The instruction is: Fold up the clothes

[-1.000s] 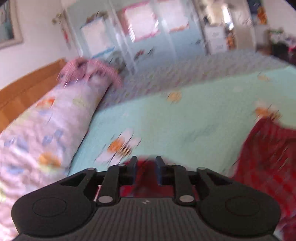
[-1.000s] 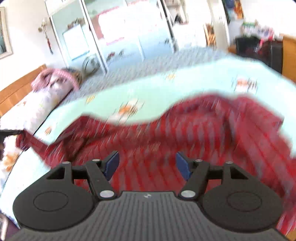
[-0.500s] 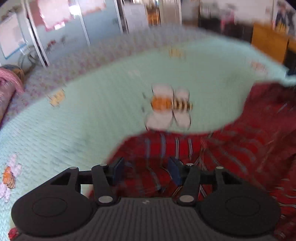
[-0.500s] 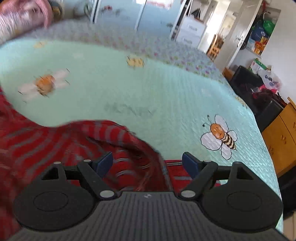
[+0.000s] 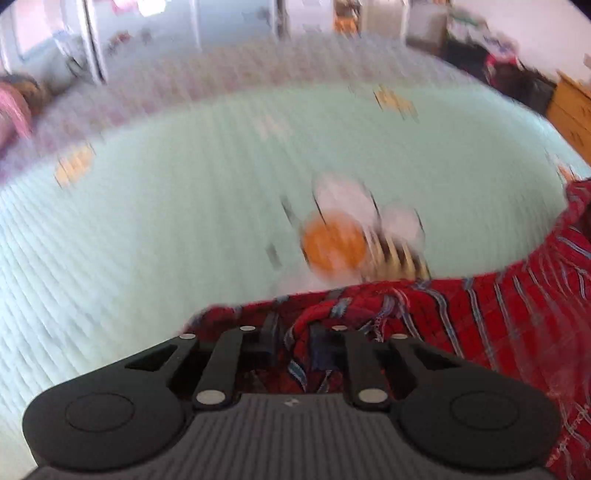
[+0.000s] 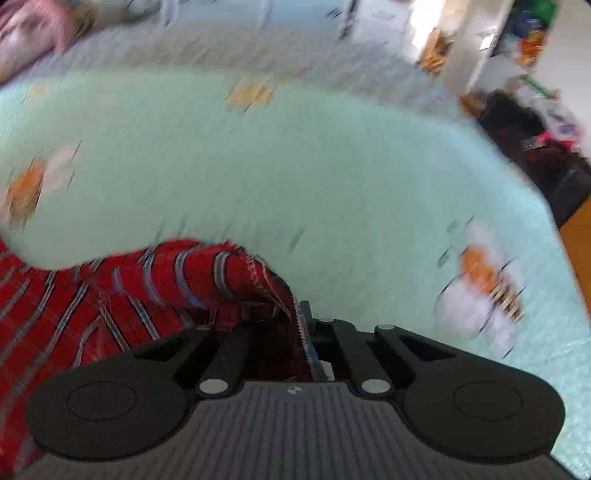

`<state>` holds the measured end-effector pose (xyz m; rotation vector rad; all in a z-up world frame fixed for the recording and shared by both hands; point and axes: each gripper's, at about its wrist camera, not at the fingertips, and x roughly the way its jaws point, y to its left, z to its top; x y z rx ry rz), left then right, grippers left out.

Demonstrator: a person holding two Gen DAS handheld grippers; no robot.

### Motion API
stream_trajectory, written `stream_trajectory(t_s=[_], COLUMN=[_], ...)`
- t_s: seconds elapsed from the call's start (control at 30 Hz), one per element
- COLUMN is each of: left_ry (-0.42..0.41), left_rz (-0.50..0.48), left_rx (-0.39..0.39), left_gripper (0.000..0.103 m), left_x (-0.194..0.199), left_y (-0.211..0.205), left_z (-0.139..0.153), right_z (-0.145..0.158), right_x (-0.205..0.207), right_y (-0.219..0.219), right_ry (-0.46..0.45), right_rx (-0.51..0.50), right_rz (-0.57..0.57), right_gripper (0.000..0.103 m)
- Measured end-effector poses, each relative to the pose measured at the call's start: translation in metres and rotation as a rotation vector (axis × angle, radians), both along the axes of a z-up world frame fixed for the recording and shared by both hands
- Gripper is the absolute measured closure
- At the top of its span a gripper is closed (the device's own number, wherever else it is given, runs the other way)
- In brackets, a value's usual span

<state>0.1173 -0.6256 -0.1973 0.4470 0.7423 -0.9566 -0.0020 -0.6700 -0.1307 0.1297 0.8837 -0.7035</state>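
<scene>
Nearest in the left wrist view, the left tool (image 5: 293, 338) has just been closing, and its two dark fingers (image 5: 269, 332) now pinch a bunched fold of the red plaid garment (image 5: 480, 325) between them. From that grip the cloth runs off to the right, lying in a wide band across the near part of the bed.

In the right wrist view, the right tool (image 6: 304, 325) has also just snapped together; its jaws are drawn tight on a stitched edge of the same red plaid garment (image 6: 110, 295), which spreads away to the left of the tool.

Beyond the cloth in both views lies a mint green bedspread (image 5: 166, 221) printed with cartoon bees. One bee (image 5: 351, 236) sits just past the garment's far edge in the left view; another bee (image 6: 484, 291) sits to the right of the right tool, apart from the cloth.

Farther off, a paler patterned cover (image 5: 221, 74) lies beyond the green one. The room past the bed is too blurred to describe reliably, apart from pale cupboard doors (image 5: 147, 33) and dark clutter (image 6: 528, 147) at the right.
</scene>
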Motion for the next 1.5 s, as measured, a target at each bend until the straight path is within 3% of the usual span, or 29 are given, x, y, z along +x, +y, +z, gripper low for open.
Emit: stream_trajectory(t_s=[0.23,0.3,0.33,0.37,0.43,0.5,0.67,0.87,0.93,1.07,1.3,1.5], left_ry=[-0.305,-0.391,-0.413,-0.395,-0.313,-0.21,-0.081,-0.051,-0.024,-0.004,-0.061,-0.075], left_rz=[0.038,0.07,0.095,0.111,0.113,0.077,-0.014,-0.074,-0.094,-0.145,-0.138,-0.04], left_rx=[-0.175,-0.169,-0.125,-0.064,0.026,0.044,0.051,-0.034,-0.058,-0.073,-0.143,-0.209], left_gripper=[0.078,0.053,0.044,0.039,0.04,0.04,0.041,0.041,0.04,0.04,0.04,0.039], left_x=[0.086,0.117,0.134,0.146,0.157,0.154,0.111,0.051,0.026,-0.004,-0.03,-0.075], left_y=[-0.055,-0.066,-0.075,-0.085,-0.095,-0.088,-0.01,0.122,0.149,0.176,0.21,0.311], left_z=[0.126,0.151,0.154,0.149,0.133,0.11,0.075,0.06,0.053,0.04,0.052,0.073], right_z=[0.113,0.13,0.138,0.135,0.119,0.103,0.06,0.038,0.03,0.017,-0.004,-0.016], right_x=[0.055,0.079,0.092,0.102,0.12,0.131,0.058,-0.113,-0.158,-0.232,-0.283,-0.337], right_y=[-0.063,-0.091,-0.106,-0.116,-0.132,-0.14,-0.09,0.01,0.041,0.09,0.139,0.197], right_ry=[-0.162,-0.207,-0.228,-0.212,-0.149,-0.106,-0.213,-0.396,-0.388,-0.398,-0.482,-0.529], right_rx=[-0.117,-0.13,-0.135,-0.119,-0.071,-0.033,0.11,0.21,0.202,0.211,0.233,0.301], right_rz=[-0.078,-0.093,-0.1,-0.117,-0.157,-0.176,-0.134,-0.328,-0.387,-0.507,-0.515,-0.486], right_gripper=[0.1,0.1,0.098,0.091,0.059,0.058,0.057,0.045,0.037,0.037,0.037,0.037])
